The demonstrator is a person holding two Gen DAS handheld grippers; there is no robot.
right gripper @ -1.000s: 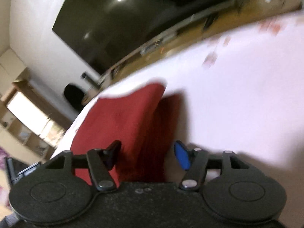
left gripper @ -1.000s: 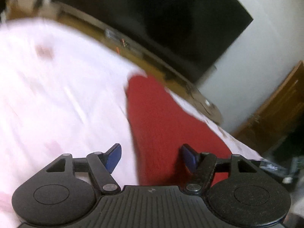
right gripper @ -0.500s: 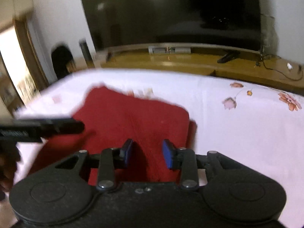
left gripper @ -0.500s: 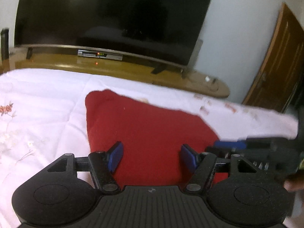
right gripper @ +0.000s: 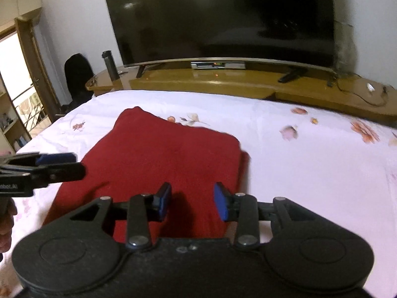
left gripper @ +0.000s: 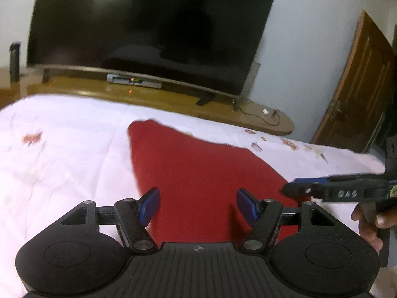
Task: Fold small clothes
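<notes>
A red garment (left gripper: 198, 173) lies folded flat on the white floral bedsheet (left gripper: 62, 154); it also shows in the right wrist view (right gripper: 163, 156). My left gripper (left gripper: 198, 207) is open and empty, just above the garment's near edge. My right gripper (right gripper: 192, 204) is open and empty, over the garment's near right part. Each gripper shows from the side in the other's view: the right gripper (left gripper: 310, 186) at the garment's right edge, the left gripper (right gripper: 49, 166) at its left edge.
A large dark TV (right gripper: 223, 17) stands on a long wooden cabinet (right gripper: 248, 82) beyond the bed's far edge. A dark flask (right gripper: 109, 64) stands on the cabinet's left end. A wooden door (left gripper: 354, 92) is at the right, a doorway (right gripper: 17, 87) at the left.
Both grippers have swung level and drawn back from the garment, which now lies folded on the bed. The right gripper's fingers have opened wider than half a second ago.
</notes>
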